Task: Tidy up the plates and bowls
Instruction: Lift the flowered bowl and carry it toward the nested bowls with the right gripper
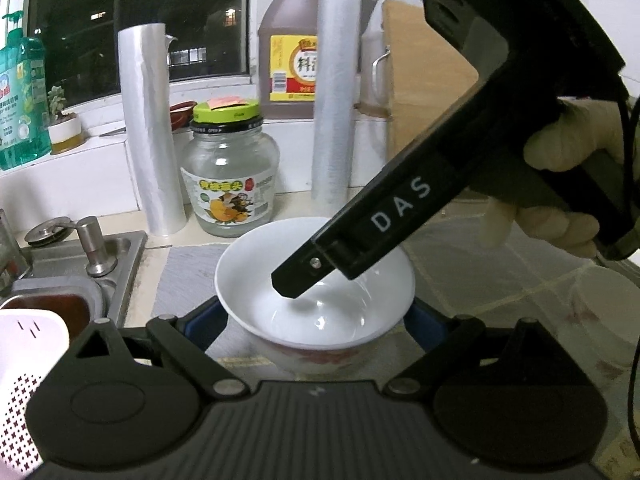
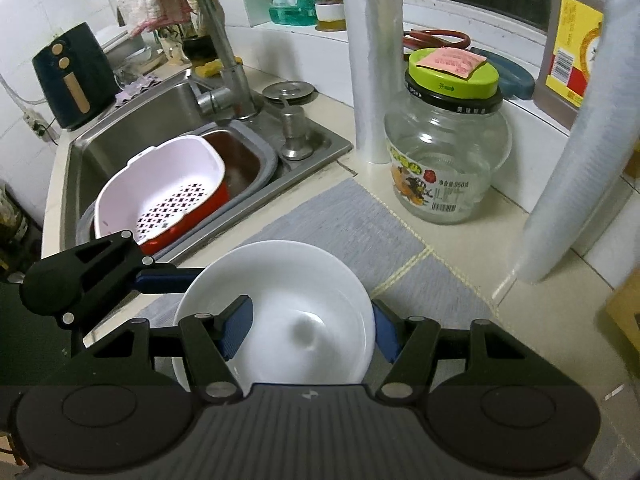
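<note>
A white bowl (image 1: 320, 320) with a red flower pattern on its outside sits between the blue pads of my left gripper (image 1: 312, 322), which press on its left and right sides. My right gripper (image 2: 310, 332) reaches in from the upper right. Its left pad (image 2: 236, 328) is inside the bowl (image 2: 304, 300) and its right pad stands outside the right wall, shut on that side. In the left wrist view the right gripper's black finger (image 1: 296, 280) dips into the bowl, held by a gloved hand (image 1: 568, 140). A second white dish (image 1: 604, 308) lies blurred on the counter at the right.
A grey mat (image 2: 340, 216) lies under the bowl. The steel sink (image 2: 120, 128) at the left holds a white colander (image 2: 168, 188) in a red basin, with a faucet (image 2: 224, 44) behind. A glass jar (image 2: 444, 160), plastic rolls (image 1: 148, 132), oil bottles (image 1: 288, 52) and a cardboard box (image 1: 424, 76) stand behind.
</note>
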Demonstrator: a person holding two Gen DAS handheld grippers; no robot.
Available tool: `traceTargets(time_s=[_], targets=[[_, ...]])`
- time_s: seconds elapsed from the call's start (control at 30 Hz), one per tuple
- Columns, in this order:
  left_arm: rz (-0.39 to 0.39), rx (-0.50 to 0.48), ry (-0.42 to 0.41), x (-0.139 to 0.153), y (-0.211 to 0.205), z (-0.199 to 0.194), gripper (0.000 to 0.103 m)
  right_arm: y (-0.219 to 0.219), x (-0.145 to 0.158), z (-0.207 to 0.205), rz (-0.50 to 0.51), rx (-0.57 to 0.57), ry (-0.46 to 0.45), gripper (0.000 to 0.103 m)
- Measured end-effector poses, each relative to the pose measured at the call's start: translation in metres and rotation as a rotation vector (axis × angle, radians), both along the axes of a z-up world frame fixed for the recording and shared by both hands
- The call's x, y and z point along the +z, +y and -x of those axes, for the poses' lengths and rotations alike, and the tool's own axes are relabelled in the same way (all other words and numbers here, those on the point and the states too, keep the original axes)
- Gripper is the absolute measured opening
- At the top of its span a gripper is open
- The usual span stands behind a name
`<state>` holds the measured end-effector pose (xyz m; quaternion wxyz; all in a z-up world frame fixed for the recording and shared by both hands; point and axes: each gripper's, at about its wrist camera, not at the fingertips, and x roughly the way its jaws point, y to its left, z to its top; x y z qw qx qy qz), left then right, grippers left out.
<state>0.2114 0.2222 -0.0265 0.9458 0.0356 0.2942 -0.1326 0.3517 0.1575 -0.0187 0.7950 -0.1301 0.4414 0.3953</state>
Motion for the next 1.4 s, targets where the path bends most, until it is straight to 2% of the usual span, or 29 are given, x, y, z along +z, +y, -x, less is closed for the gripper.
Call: traceTargets(time_s=[0.37, 0.77, 1.4], targets=[[-0.009, -0.043, 0.011, 0.013, -0.014, 0.038, 0.094, -0.024, 0.015, 0.048, -0.03, -0.01, -0.015, 0.069], [-0.02, -0.072, 0.0, 0.024, -0.038, 0.063, 0.094, -0.053, 0.025, 0.079, -0.049, -0.018, -0.04, 0.07], [-0.03, -0.175, -0.028, 0.04, -0.098, 0.081, 0.094, -0.128, 0.044, 0.119, -0.063, -0.089, -0.087, 0.07]])
